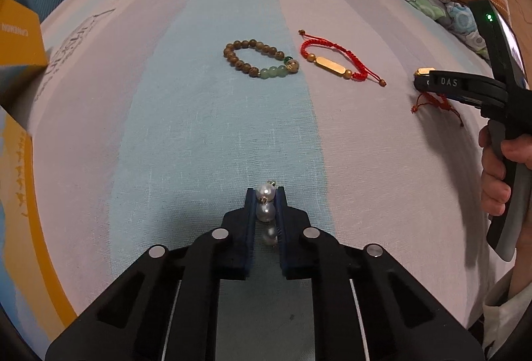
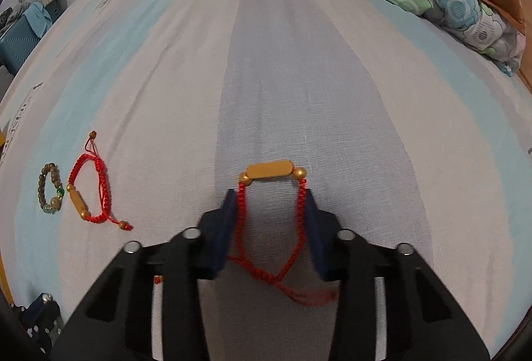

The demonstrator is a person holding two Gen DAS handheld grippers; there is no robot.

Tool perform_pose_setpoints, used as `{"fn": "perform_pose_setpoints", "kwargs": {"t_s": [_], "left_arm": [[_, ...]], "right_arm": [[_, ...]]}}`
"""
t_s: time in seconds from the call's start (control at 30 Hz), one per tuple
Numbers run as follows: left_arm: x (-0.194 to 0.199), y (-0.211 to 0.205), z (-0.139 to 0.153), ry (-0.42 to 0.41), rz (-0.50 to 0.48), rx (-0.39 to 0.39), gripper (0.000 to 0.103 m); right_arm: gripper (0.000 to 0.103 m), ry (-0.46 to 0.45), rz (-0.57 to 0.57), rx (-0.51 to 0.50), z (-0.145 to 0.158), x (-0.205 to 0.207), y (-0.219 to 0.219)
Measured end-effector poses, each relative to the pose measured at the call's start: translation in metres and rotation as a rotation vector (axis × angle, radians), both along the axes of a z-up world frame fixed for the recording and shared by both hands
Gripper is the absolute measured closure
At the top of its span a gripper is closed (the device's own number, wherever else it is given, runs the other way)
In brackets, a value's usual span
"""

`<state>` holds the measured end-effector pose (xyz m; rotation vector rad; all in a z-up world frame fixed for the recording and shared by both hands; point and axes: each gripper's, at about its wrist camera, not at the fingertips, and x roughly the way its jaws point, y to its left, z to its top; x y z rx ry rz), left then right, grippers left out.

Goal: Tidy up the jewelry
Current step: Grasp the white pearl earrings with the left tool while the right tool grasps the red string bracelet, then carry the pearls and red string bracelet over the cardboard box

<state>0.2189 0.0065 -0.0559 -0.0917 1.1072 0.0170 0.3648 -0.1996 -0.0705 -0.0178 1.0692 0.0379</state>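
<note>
Clamping a pearl strand [image 1: 266,204] on the bed sheet [image 1: 186,115], left tool [image 1: 266,194] is pinched tight. Right tool [image 2: 271,198] brackets a red cord bracelet [image 2: 271,211], pads at both cords. Farther off: wooden bead bracelet [image 1: 257,60], second red bracelet [image 1: 335,60].

We see our left gripper [image 1: 266,194] pinched onto a strand of pearls [image 1: 265,210], its blue-padded fingers [image 1: 250,211] pressing the beads from both sides over the striped bedsheet [image 1: 186,115]. Farther off lie a wooden bead bracelet [image 1: 261,59] with green stones and, just beside it, a red cord bracelet [image 1: 339,60] with a gold bar. At the right edge our right hand [image 1: 498,175] holds the right gripper [image 1: 422,80] down over another red cord bracelet [image 1: 432,103]. A yellow box [image 1: 20,38] stands at left.
</note>
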Motion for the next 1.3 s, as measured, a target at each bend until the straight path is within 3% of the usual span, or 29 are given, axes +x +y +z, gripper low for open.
{"fn": "perform_pose_setpoints", "kwargs": {"t_s": [0.1,0.17,0.47,0.77,1.3], "left_arm": [[-0.001,-0.001,0.002,-0.003,0.003,-0.001,0.092],[-0.002,-0.001,0.004,-0.008,0.002,0.002,0.092],[-0.006,0.003,0.011,-0.019,0.001,-0.018,0.092],[-0.014,0.004,0.025,-0.044,0.003,-0.024,0.092],[-0.037,0.021,0.09,-0.108,0.025,0.014,0.092]], "right_arm": [[0.083,-0.005,0.001,-0.007,0.002,0.0,0.0],[0.098,-0.004,-0.007,0.0,0.004,-0.002,0.0],[0.099,-0.025,-0.022,0.032,0.016,-0.009,-0.006],[0.099,-0.11,-0.017,0.038,0.043,-0.031,-0.005],[0.099,-0.147,-0.029,0.067,0.075,-0.082,-0.013]]}}
